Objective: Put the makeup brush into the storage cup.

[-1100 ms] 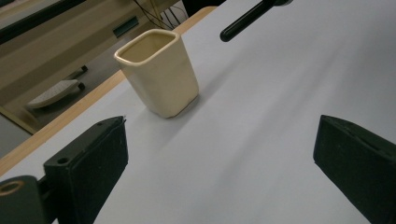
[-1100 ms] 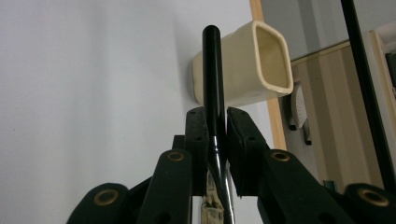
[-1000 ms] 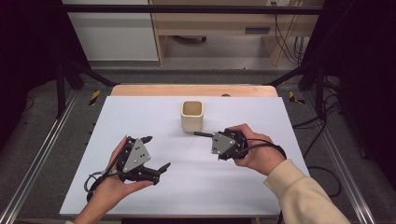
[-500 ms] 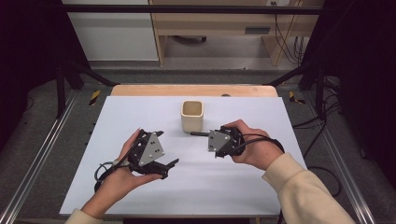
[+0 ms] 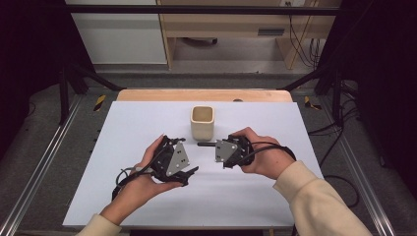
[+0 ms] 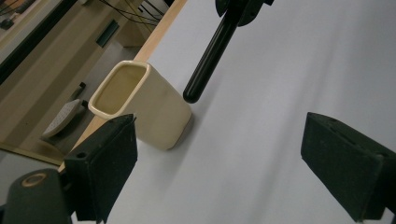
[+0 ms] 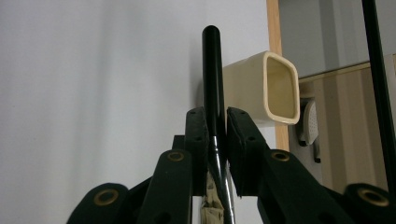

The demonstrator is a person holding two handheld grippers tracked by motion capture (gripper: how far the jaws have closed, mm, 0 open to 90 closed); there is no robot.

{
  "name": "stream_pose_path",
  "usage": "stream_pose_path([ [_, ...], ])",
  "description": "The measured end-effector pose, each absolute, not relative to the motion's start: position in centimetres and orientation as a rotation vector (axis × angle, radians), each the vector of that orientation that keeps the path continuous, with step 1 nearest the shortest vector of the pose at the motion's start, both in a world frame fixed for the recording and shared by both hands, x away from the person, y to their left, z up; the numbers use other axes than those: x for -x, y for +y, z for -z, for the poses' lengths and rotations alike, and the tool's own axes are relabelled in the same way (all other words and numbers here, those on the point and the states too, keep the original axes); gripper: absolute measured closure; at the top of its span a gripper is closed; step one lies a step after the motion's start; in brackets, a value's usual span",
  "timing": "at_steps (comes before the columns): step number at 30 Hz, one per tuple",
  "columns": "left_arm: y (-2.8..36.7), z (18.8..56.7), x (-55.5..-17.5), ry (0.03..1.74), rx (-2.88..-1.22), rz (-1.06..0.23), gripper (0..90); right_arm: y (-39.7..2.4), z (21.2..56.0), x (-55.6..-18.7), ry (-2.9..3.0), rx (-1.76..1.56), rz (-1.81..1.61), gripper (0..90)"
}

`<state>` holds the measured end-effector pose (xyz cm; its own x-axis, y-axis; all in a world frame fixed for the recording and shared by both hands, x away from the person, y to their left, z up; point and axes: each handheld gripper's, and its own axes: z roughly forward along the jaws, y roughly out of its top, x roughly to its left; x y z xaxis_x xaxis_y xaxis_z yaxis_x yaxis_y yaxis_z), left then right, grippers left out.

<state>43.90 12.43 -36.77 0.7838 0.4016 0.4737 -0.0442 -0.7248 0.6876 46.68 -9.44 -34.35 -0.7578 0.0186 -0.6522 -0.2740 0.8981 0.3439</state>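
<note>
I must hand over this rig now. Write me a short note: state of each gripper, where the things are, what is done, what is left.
Right gripper: shut on a black-handled brush, handle pointing out toward the cream cup, its end just short of the cup.
Left gripper: holds nothing; its jaws have just been closing a little but stand wide, nothing between them.
Cup: upright on the white table, far centre, looks empty.
Done: brush picked up and brought beside the cup.
Left, probably: lift the brush and stand it in the cup; the left gripper could steady the cup.
</note>
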Motion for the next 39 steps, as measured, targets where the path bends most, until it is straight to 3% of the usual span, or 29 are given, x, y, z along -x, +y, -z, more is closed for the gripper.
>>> stream_pose_path([
  [7, 11.9, 37.2, -44.2, 0.251, -2.273, -0.807, 13.7, -8.8, 34.6, -46.5, 2.403, 0.176, -0.574, 78.8],
  [16, 11.6, 37.5, -44.4, 0.192, -2.286, -0.819, 29.2, -8.2, 34.9, -46.3, 2.433, 0.19, -0.591, 78.8],
  [39, 10.2, 38.3, -44.3, 0.106, -2.316, -0.803, 49.2, -8.0, 35.3, -45.9, 2.47, 0.204, -0.627, 78.8],
])
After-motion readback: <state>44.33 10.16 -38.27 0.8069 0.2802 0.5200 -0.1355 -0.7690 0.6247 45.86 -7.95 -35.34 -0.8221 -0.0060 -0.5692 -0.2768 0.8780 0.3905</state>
